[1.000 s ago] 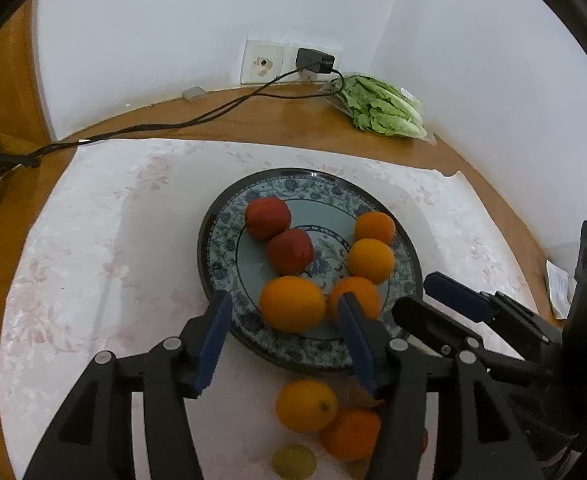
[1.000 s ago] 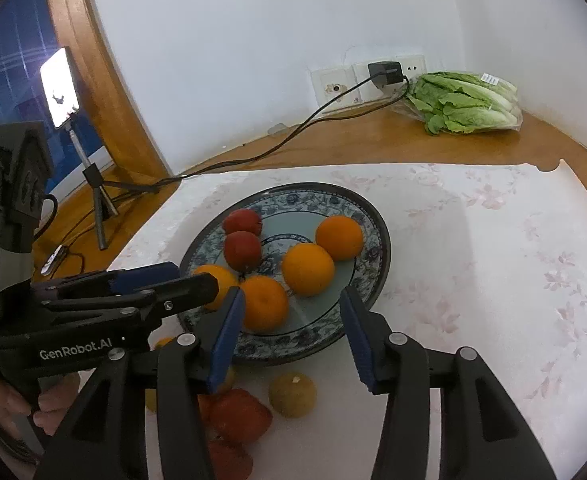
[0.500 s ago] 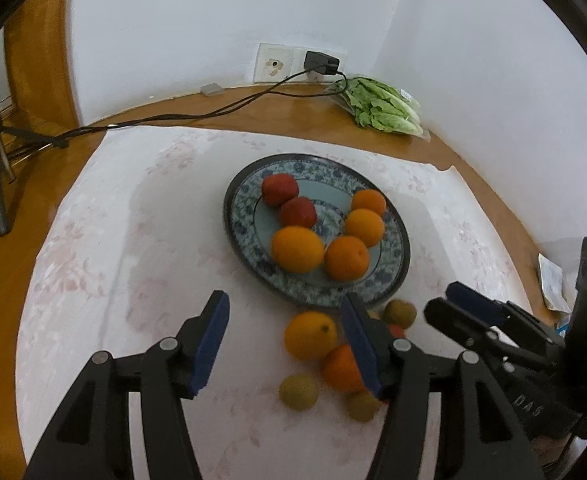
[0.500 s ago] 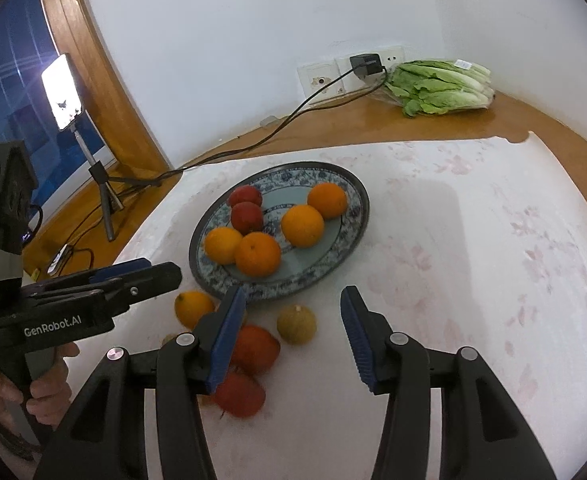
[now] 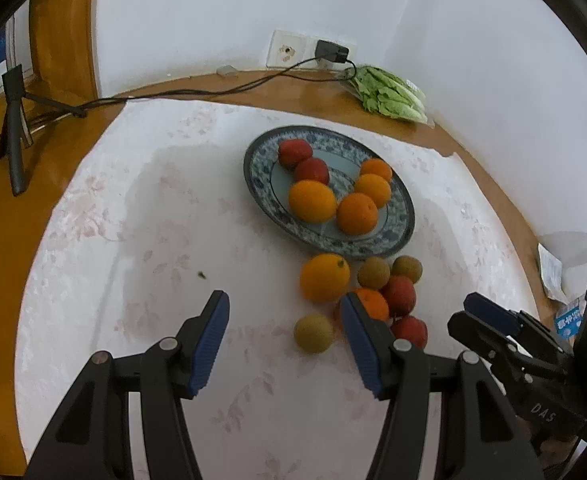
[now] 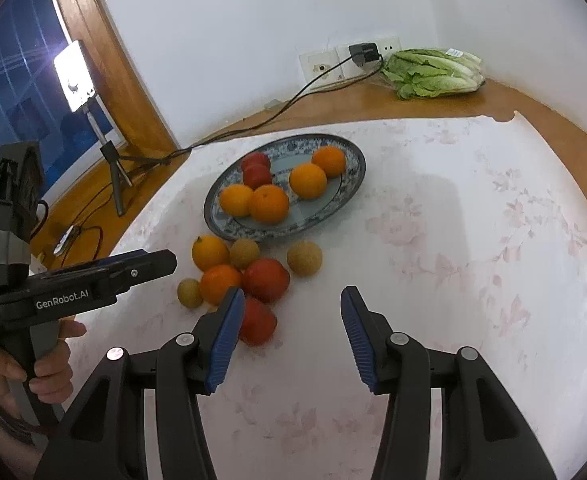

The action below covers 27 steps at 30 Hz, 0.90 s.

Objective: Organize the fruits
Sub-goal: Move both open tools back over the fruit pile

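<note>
A blue patterned plate [image 5: 407,220] [image 6: 213,220] holds two red fruits and several oranges. In front of it lies a loose cluster on the cloth: two oranges [image 5: 324,278] [image 6: 209,252], two red fruits [image 5: 398,295] [image 6: 266,280] and three small tan fruits [image 5: 313,333] [image 6: 304,258]. My left gripper [image 5: 284,302] hovers open and empty just short of the cluster, its right finger over the nearer orange. My right gripper [image 6: 291,295] is also open and empty, to the right of the cluster, its left finger in front of the nearest red fruit [image 6: 256,322].
A white floral cloth [image 5: 133,240] covers the round wooden table. A bag of lettuce [image 5: 391,94] [image 6: 433,72] lies by the wall socket, whose cable [image 6: 253,128] runs left. A lamp on a tripod [image 6: 73,76] stands at the left. A paper packet [image 5: 553,268] lies at the right edge.
Both grippers have drawn back from the plate, so it looks smaller and farther. The loose fruits in front of it have come fully into view. Jaw openings look unchanged.
</note>
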{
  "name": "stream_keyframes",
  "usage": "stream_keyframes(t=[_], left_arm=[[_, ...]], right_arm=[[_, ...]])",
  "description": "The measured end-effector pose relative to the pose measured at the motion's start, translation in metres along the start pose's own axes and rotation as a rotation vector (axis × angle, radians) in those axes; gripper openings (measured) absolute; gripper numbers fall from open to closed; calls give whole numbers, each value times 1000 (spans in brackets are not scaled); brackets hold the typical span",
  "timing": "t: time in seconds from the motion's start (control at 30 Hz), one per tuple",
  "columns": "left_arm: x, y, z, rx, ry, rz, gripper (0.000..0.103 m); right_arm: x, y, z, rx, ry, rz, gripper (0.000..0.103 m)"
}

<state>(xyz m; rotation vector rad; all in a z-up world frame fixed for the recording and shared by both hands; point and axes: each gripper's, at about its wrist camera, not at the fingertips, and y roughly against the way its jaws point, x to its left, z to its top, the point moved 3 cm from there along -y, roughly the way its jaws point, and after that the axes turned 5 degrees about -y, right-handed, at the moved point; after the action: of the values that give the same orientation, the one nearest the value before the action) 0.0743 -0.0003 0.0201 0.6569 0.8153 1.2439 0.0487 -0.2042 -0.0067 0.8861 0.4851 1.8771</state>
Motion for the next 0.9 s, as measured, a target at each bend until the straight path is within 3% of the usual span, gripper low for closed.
stream_keyframes(t=[0.37,0.7,0.9], left_arm=[[-5,-13,-14,19,-23,-3,60],[-19,-17,-18,12,-76,-41,36],[-22,-17,-17,-7,-92,-45,28]], right_arm=[[2,-3,-11,29,7,4,51],[4,-5,-16,47,-2,17,51],[5,-5,-15,47,-4,27,51]])
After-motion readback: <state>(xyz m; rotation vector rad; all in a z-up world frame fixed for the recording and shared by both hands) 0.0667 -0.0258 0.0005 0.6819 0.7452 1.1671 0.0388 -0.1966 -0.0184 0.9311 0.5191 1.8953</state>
